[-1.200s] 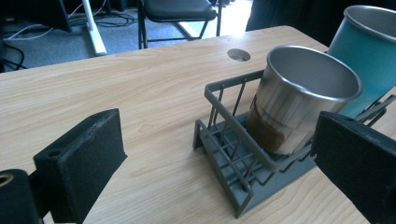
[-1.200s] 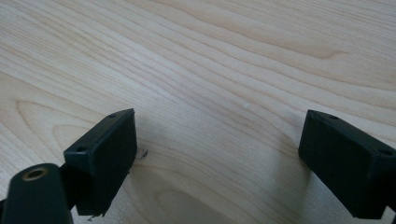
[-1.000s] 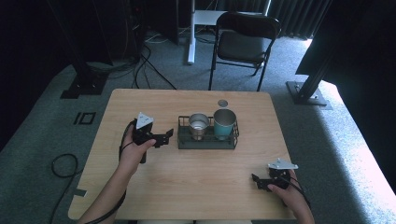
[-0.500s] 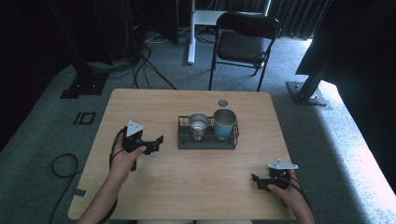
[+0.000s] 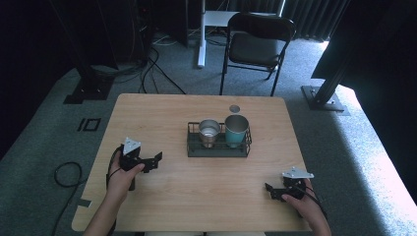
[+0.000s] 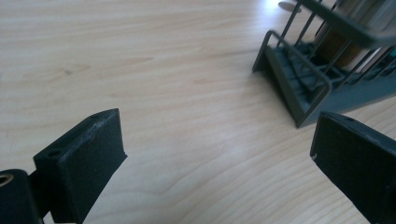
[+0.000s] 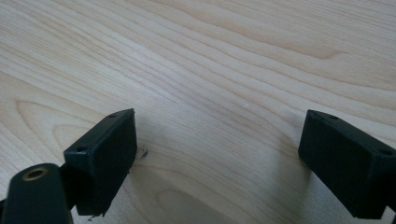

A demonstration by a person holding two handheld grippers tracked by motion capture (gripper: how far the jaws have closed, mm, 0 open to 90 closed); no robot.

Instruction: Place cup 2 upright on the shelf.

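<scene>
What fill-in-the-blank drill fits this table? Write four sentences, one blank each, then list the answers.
1. The wire rack holds ____ cups.
2. The cup beside the steel cup is coloured ____.
3. The left gripper has its jaws ____, with nothing between them.
4. Beyond the table's far edge stands a black folding ____.

Answers: two; teal; open; chair

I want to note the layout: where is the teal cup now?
In the high view the teal cup stands in the right half of the wire rack, beside the steel cup, mid-table.
</scene>
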